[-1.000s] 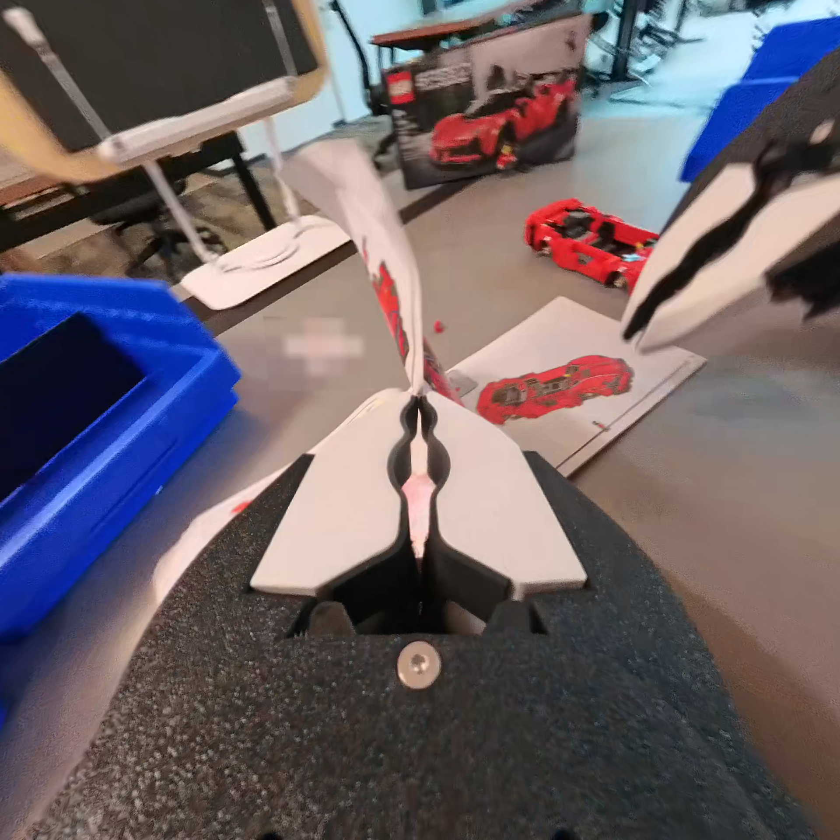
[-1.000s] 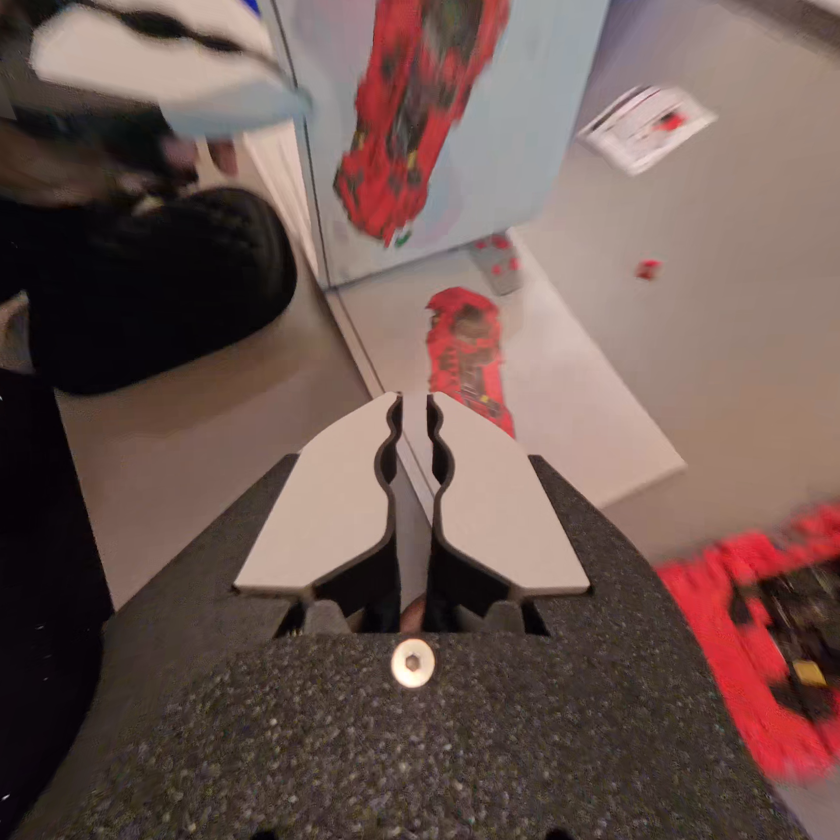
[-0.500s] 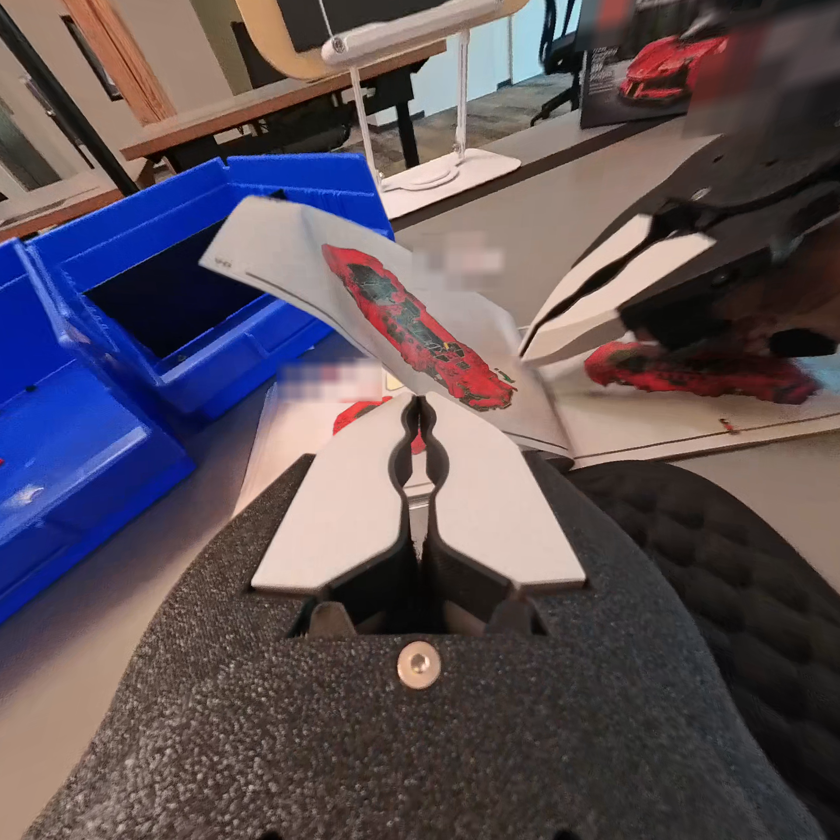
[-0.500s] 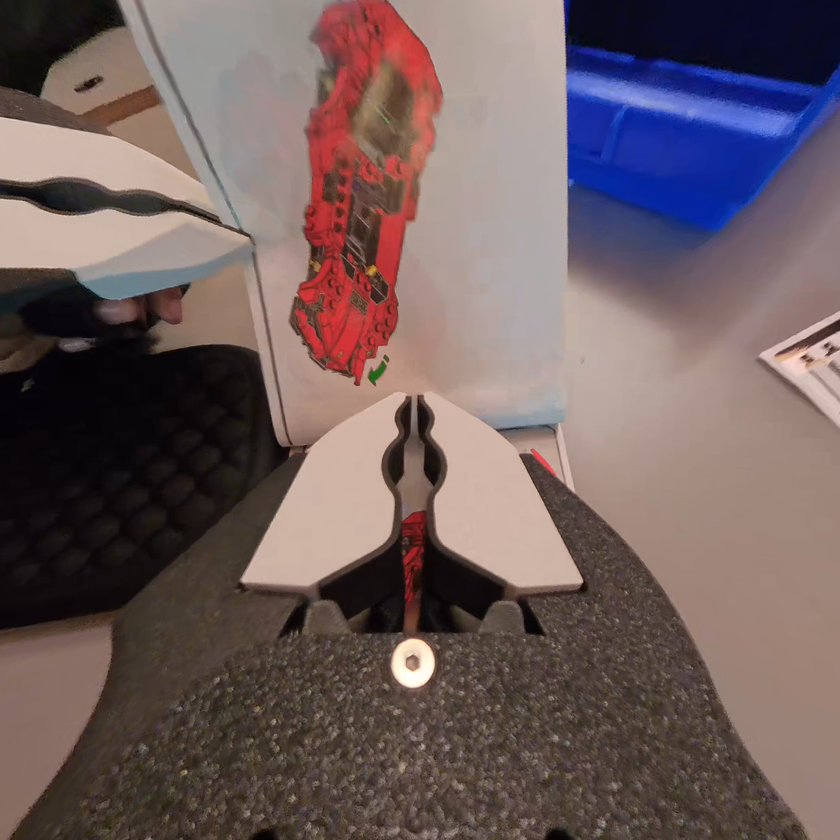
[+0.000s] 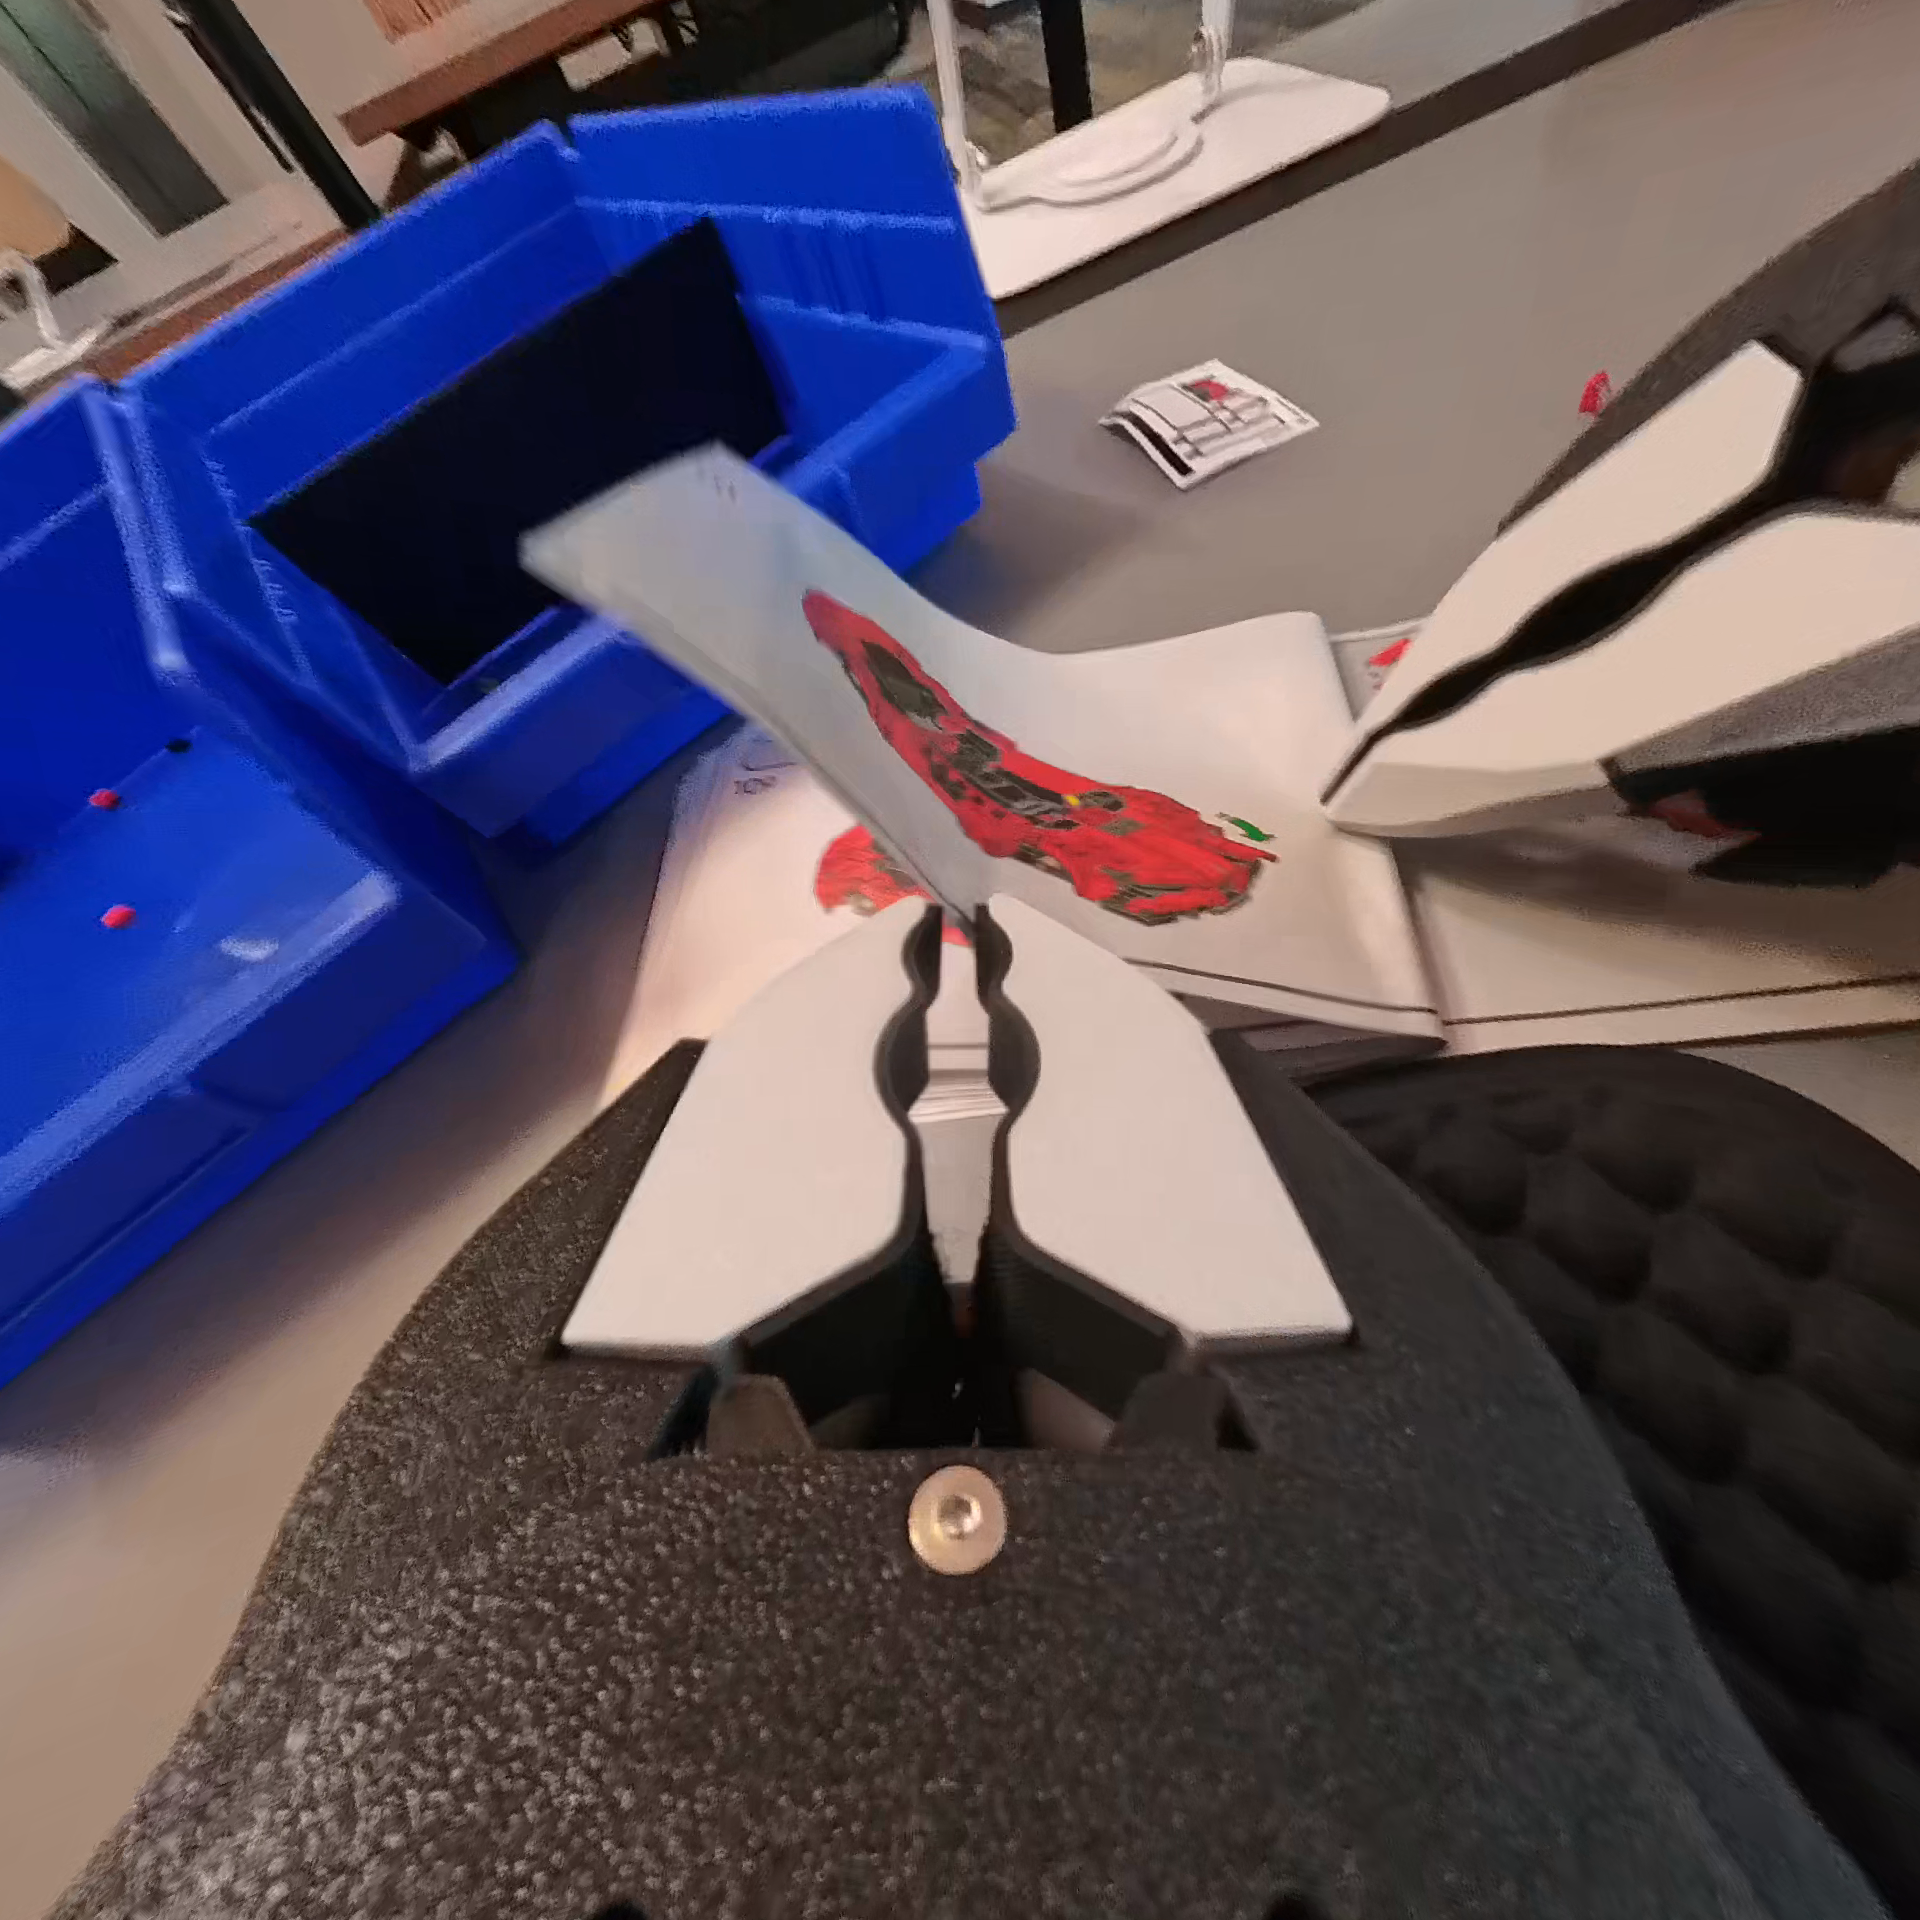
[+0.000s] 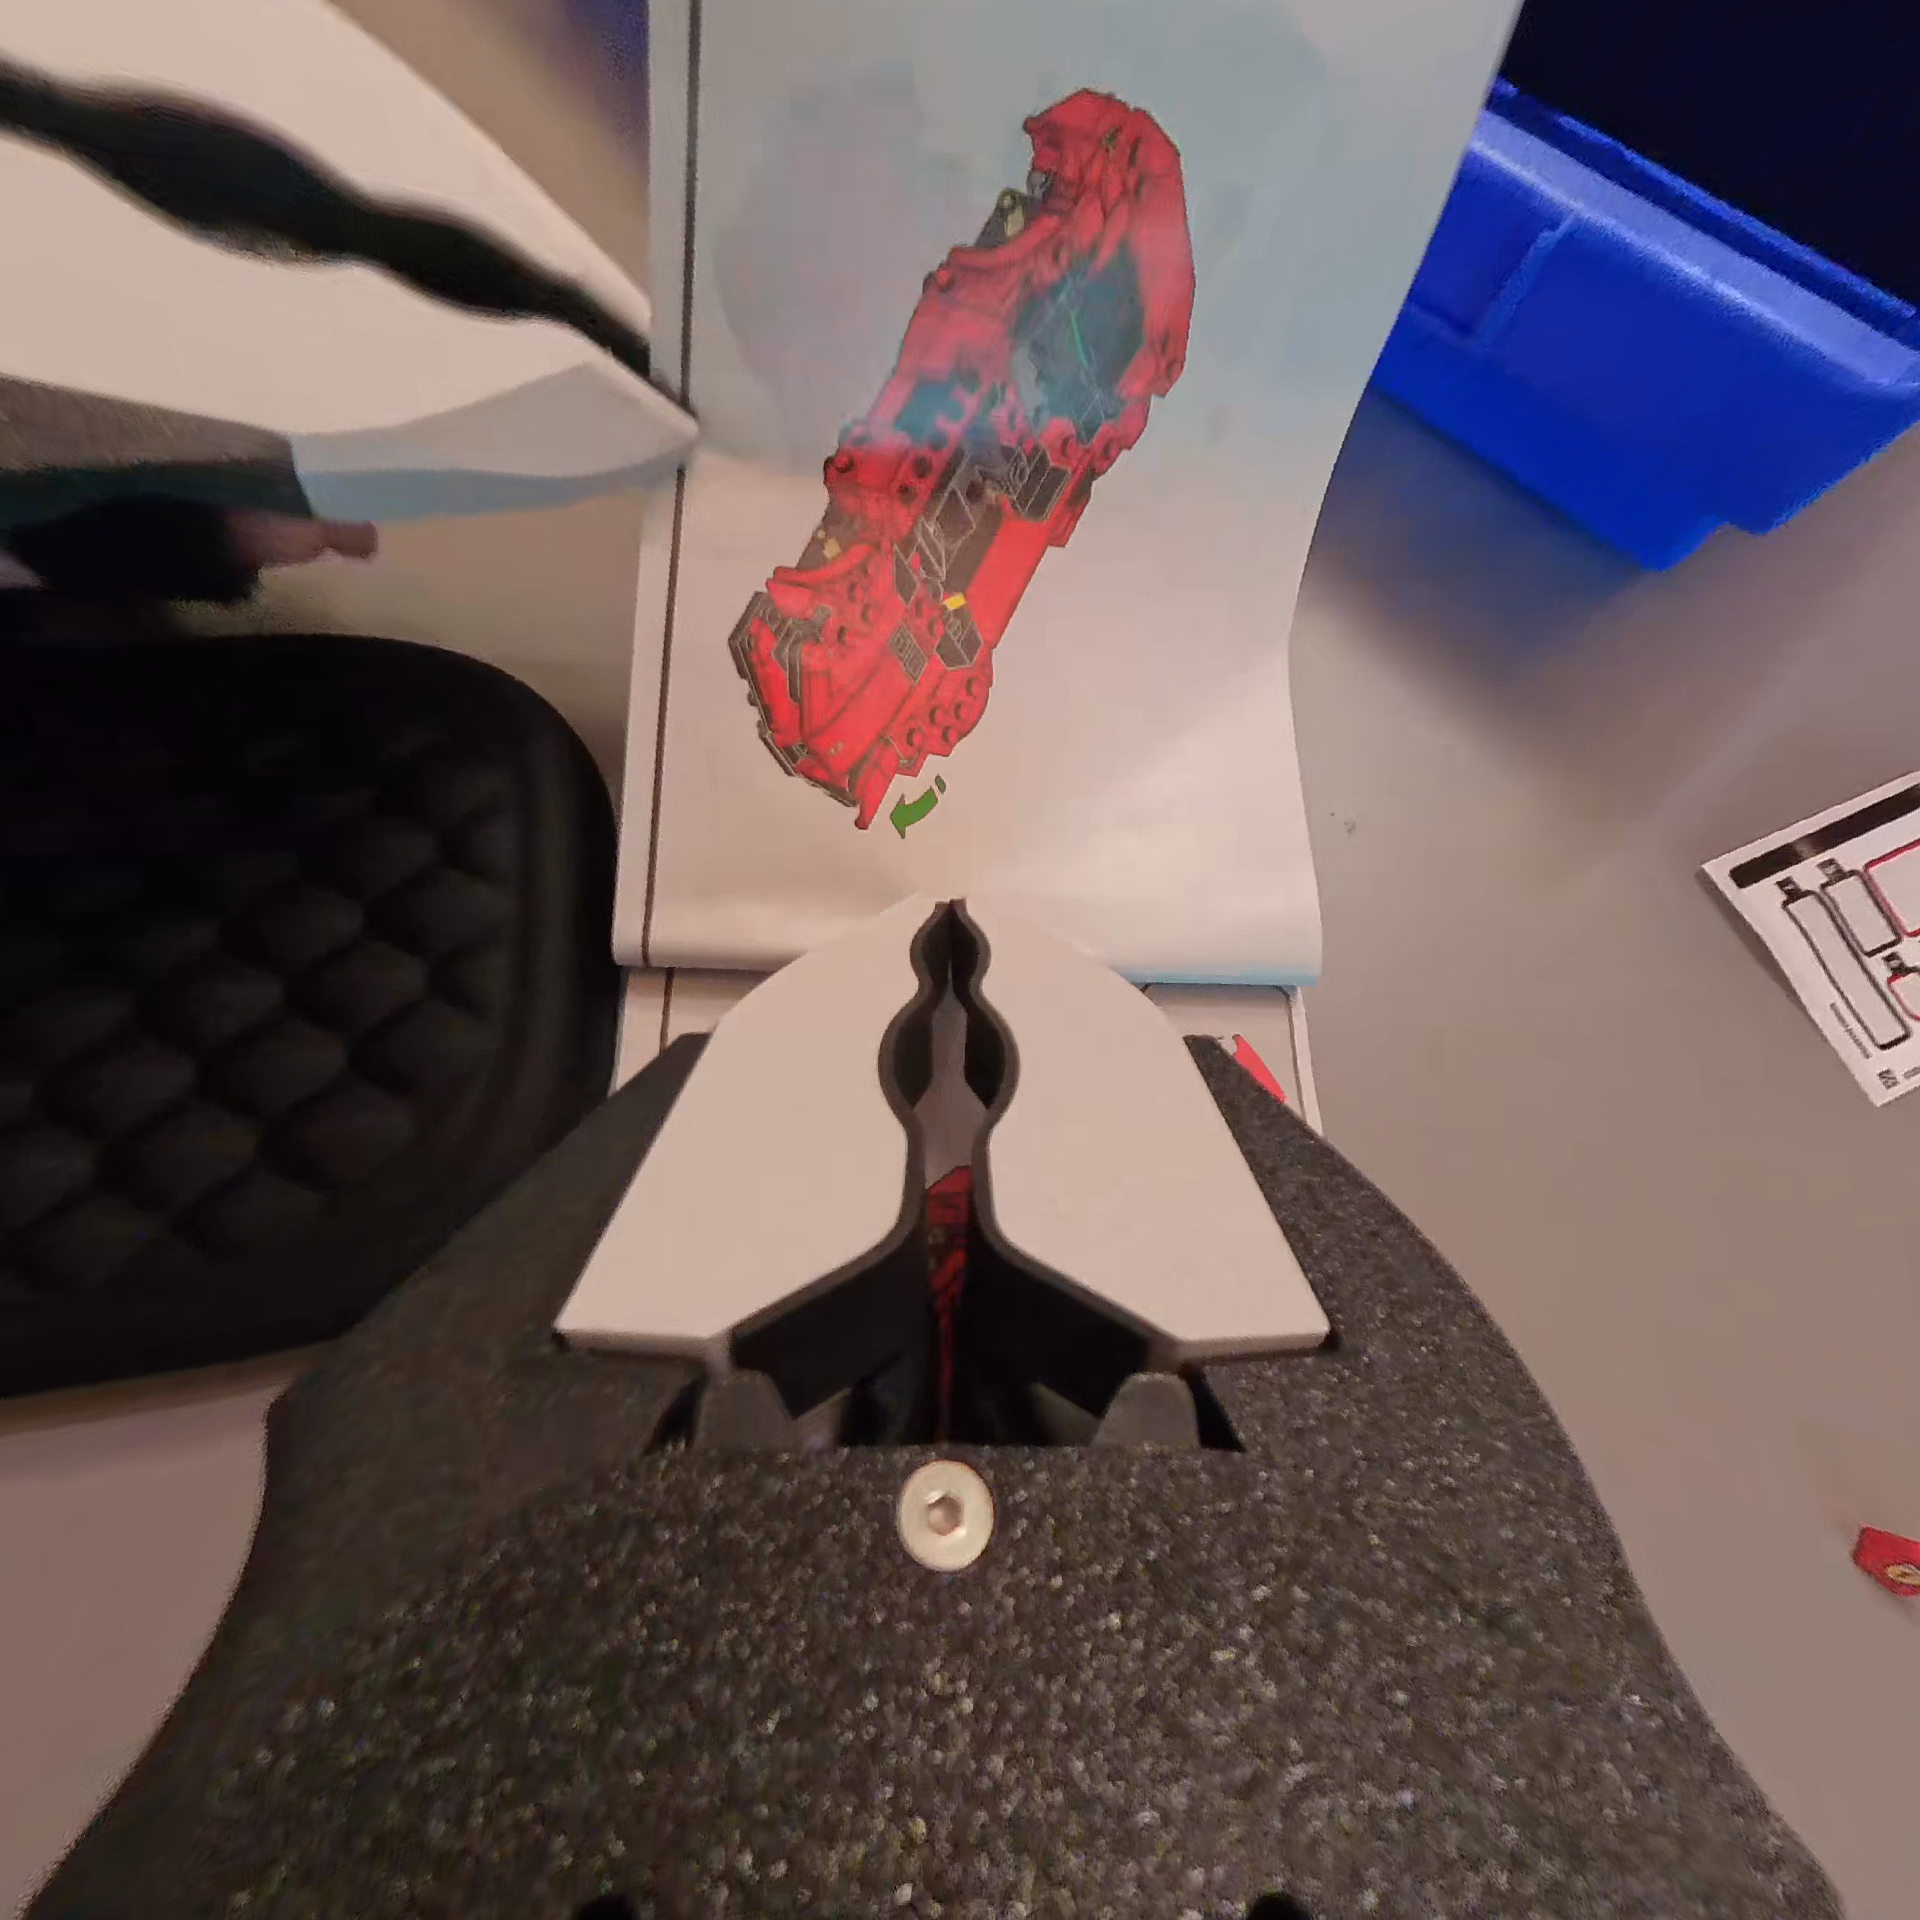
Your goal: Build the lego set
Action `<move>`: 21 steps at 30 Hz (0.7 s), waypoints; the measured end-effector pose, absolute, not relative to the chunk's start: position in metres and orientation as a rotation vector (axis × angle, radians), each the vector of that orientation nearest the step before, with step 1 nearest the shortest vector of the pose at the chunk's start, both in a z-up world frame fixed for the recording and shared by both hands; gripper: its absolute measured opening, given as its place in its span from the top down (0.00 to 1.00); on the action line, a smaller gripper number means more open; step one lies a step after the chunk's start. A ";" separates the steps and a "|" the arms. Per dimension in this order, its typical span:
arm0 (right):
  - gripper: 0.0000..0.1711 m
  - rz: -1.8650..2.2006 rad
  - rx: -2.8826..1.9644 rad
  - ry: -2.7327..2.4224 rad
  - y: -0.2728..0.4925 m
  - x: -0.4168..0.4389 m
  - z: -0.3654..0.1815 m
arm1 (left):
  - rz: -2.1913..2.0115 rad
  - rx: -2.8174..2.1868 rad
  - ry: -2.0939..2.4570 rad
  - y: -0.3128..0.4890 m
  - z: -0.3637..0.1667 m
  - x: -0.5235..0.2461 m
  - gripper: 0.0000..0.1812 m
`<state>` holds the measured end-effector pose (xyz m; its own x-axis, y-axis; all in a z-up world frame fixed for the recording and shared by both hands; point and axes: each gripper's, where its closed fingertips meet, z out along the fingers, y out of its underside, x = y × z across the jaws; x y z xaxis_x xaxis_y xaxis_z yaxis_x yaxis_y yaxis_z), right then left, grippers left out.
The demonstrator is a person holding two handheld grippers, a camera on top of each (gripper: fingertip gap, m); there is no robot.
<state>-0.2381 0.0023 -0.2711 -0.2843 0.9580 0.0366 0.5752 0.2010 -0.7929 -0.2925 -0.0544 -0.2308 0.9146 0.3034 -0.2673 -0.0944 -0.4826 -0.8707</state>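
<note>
Left wrist view: blue bins [image 5: 312, 831] far left, red bits inside one. The left gripper [image 5: 958, 925] pinches the instruction booklet's [image 5: 1091, 748] lifted page; the booklet lies open on the grey table [image 5: 1403, 312]. The right gripper [image 6: 951, 914] is clenched, tips meeting, nothing visibly between them. Only its camera catches the loose red brick [image 6: 1889, 1558] far right.
</note>
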 end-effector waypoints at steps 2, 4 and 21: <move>1.00 0.916 -1.414 -1.944 0.002 -0.238 -0.271 | 0.573 -1.973 -0.181 -0.064 -0.214 -0.305 0.93; 1.00 0.932 -1.425 -1.947 0.002 -0.238 -0.272 | 0.787 -1.887 -0.172 -0.080 -0.181 -0.321 0.91; 1.00 1.260 -1.565 -2.042 0.007 -0.228 -0.272 | -0.039 -2.094 1.079 -0.007 -0.278 -0.195 1.00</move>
<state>-0.2283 0.0074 -0.2719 -0.3763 0.8842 -0.2766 0.6438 0.0348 -0.7644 -0.1954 -0.0066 -0.2780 0.6416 -0.7064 -0.2989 -0.6830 -0.3488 -0.6417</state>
